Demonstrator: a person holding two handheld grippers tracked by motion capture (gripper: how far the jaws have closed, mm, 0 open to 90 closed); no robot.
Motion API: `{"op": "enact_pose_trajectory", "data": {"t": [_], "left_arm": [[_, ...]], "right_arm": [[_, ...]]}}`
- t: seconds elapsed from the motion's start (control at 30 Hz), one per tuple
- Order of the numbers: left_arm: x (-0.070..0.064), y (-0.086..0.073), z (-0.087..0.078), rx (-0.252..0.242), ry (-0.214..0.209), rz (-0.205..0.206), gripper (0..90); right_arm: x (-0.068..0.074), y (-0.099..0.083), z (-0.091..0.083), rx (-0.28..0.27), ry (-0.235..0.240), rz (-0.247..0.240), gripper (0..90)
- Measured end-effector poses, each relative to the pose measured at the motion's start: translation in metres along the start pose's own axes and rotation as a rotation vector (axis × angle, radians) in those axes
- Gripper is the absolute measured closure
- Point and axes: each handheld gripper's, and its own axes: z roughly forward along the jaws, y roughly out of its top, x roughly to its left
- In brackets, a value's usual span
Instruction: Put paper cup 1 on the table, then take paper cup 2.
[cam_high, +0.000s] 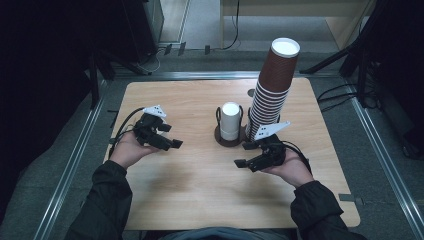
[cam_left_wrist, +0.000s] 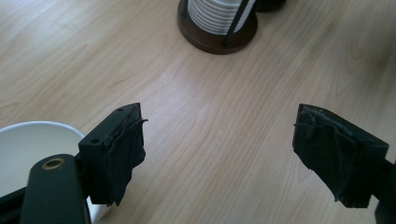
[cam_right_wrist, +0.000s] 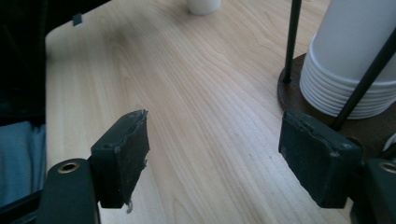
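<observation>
Near the middle of the wooden bench, a stack of white cups stands upside down in a round dark holder with thin black upright rods. Just beside it, toward the right edge, a tall stack of brown cups rises and leans slightly to the right, its white top uppermost.

A person in dark sleeves holds a gripper in each hand on either side of the holder. The left gripper hovers toward the left edge, jaws spread apart and grasping nothing; in the left gripper view the jaws frame bare wood, with the holder's base ahead and the rim of a white object at the lower left, its nature unclear.

The right gripper sits just in front of the brown stack, near the holder, jaws likewise released and empty. In the right gripper view, the white stack and the dark base lie close to the right jaw, with two black rods rising beside the cups.
</observation>
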Motion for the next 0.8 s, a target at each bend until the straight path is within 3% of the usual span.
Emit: {"op": "enact_pose_trajectory", "data": {"t": [0.23,0.4,0.6,0.8], "left_arm": [[-0.011,0.0,0.008,0.011,-0.032,0.019,16.6],[-0.016,0.0,0.014,0.016,-0.047,0.025,16.6],[-0.024,-0.001,0.018,0.029,-0.064,0.041,16.6],[-0.029,0.0,0.023,0.039,-0.078,0.05,16.6]], "right_arm": [[0.002,0.002,-0.011,-0.002,0.012,0.0,25.5],[-0.004,0.002,-0.021,0.013,-0.001,0.072,21.2],[-0.005,0.0,-0.031,0.025,-0.014,0.023,24.5],[-0.006,0.006,-0.049,0.017,-0.036,0.01,25.7]]}}
